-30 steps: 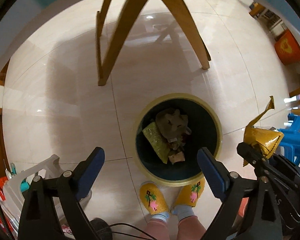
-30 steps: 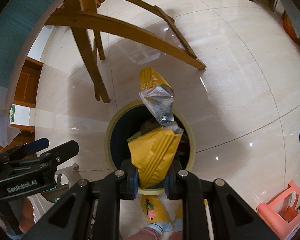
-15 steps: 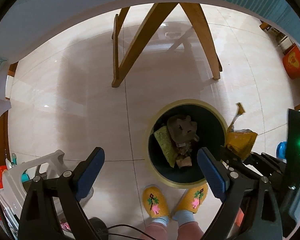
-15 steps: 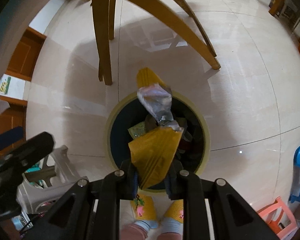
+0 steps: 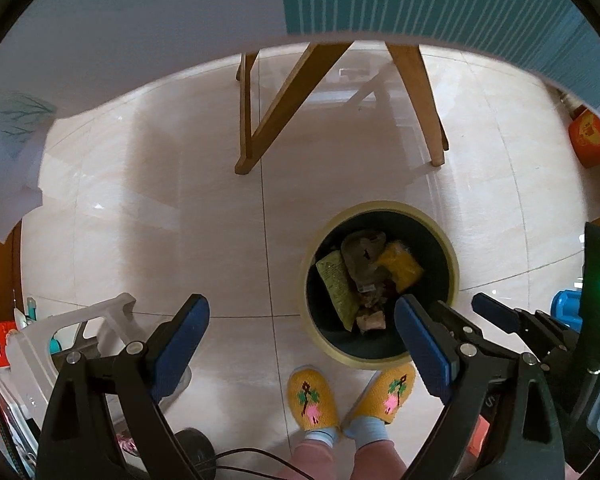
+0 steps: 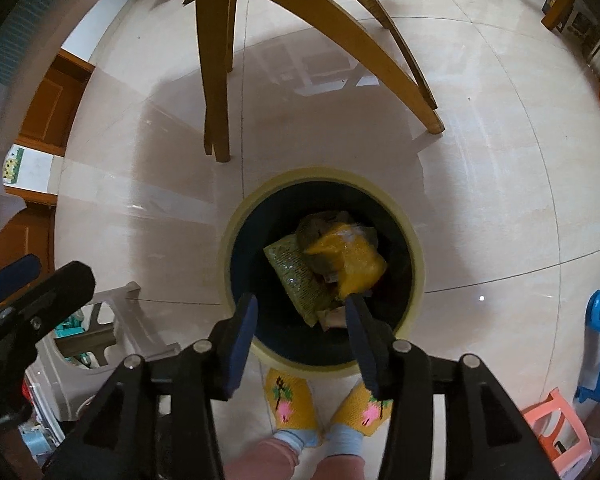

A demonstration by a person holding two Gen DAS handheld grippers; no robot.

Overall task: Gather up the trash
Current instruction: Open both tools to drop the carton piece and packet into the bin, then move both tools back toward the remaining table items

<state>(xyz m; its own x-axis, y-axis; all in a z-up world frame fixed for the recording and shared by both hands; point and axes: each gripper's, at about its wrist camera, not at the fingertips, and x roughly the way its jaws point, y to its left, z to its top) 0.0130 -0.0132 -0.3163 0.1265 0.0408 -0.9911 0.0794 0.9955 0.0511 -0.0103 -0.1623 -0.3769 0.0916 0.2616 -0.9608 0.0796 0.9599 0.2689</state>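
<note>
Both grippers gape empty, right gripper (image 6: pixel 300 322) opening over crumpled yellow wrapper (image 6: pixel 350 266) inside the bin (image 6: pixel 414 248), left gripper (image 5: pixel 300 332) wide.

Nothing readable here: the green packet (image 6: pixel 296 280) in the bin (image 6: pixel 416 264) carries fine print, but it's too small to make out, and the orange container (image 5: pixel 590 140) far right shows only a blurred design.

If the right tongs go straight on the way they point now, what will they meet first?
Probably the open trash bin. The right tongs, jaws opening with nothing between them, aim steeply down into it, so they would likely reach the yellow wrapper lying on top first. Depth is unclear.
</note>
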